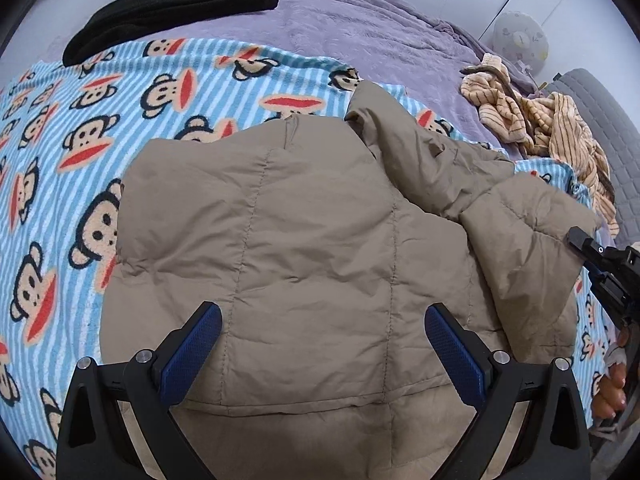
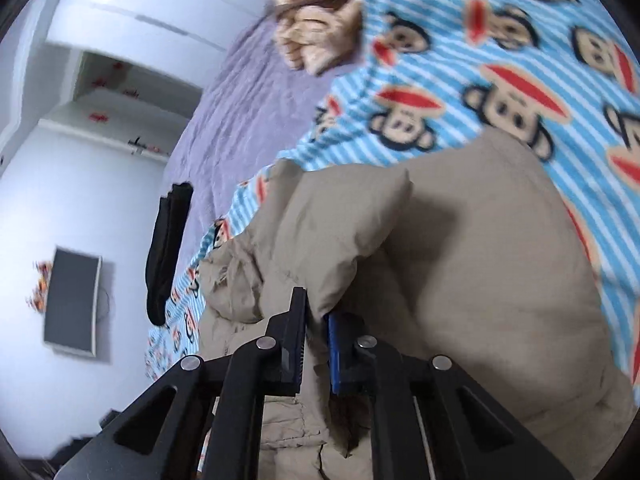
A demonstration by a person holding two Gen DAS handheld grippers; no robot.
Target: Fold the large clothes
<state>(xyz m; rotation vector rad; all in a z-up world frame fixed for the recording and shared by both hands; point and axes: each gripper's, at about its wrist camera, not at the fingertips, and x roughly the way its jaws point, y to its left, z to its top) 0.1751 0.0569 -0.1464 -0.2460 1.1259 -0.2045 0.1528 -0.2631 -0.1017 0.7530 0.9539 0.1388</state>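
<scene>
Right gripper pinched the tan puffer jacket sleeve w/ jaws tight, mid-fold; left gripper spread wide, empty. Next: prob. lay sleeve across.

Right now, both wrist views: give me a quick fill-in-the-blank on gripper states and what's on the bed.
1. The right gripper is shut on a fold of the ____ puffer jacket.
2. The left gripper hovers over the jacket with its jaws ____.
3. The jacket lies on a striped blanket printed with ____ faces.
4. The folded garment on the purple bedspread is ____.

Missing words: tan; open; monkey; black
</scene>
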